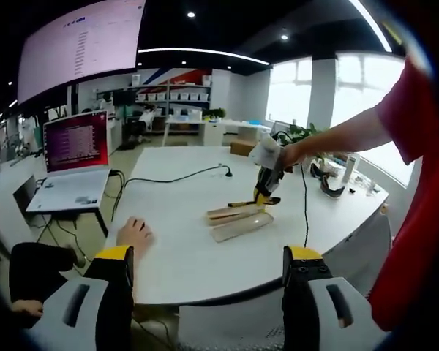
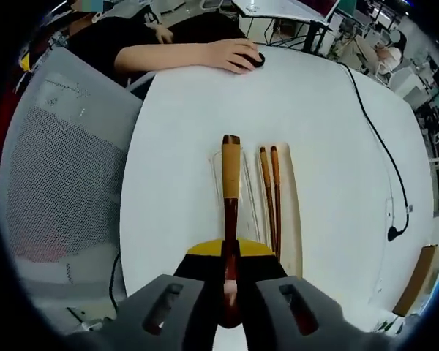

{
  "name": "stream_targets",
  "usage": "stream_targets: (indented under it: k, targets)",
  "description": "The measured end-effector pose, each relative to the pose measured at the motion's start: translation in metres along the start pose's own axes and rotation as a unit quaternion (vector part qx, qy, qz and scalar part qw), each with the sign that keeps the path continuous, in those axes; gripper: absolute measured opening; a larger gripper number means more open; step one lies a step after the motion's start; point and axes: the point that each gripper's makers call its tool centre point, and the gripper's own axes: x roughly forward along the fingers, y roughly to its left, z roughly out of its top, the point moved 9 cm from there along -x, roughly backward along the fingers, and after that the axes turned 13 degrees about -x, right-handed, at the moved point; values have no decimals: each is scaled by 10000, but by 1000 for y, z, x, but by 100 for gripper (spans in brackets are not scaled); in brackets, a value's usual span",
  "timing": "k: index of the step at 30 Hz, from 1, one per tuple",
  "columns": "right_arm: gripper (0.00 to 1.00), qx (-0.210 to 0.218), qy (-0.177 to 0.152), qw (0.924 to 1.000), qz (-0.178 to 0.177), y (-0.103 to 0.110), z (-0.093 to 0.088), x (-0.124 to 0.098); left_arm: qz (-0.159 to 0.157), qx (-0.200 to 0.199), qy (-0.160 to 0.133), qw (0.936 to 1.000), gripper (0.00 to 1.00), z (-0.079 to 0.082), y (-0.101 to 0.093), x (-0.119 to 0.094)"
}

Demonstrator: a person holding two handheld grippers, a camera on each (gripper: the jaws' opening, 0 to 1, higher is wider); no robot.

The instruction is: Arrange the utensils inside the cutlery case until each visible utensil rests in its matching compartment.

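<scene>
Wooden-handled brown spoon (image 2: 230,191) is clamped in the right gripper (image 2: 230,281), beside two brown chopsticks (image 2: 271,191) in the clear cutlery case (image 2: 294,219). Left gripper (image 1: 205,274) jaws stand apart.

Where things lie on your table

In your right gripper view, the cutlery case (image 2: 291,219) lies on the table (image 2: 336,146), and the two chopsticks (image 2: 272,194) lie side by side in it. The utensil (image 2: 230,191) in your right gripper (image 2: 230,289) sits just left of them. Beyond the case, a person's hand (image 2: 234,55) rests at the far table edge; a cable (image 2: 384,146) runs along the right.
</scene>
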Motion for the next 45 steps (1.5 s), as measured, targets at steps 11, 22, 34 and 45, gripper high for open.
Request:
stream_targets:
  k: [11,22,34,45]
  targets:
    - [1,-64,198,9998,33,-24,-3,-20,-18,14,99,9999,86,-3,-2,4]
    - [1,-91,112,9999,-41,-37,3,-28,5,87,81,9999,86,3,1,5]
    - [1,-315,58,9994,-136,-46,0,0,139,-66,148,9998,86,-3,6,2]
    - [1,-147,64,9995,-263,-47,-4,29,109,44,128,9998,86,3,2,7]
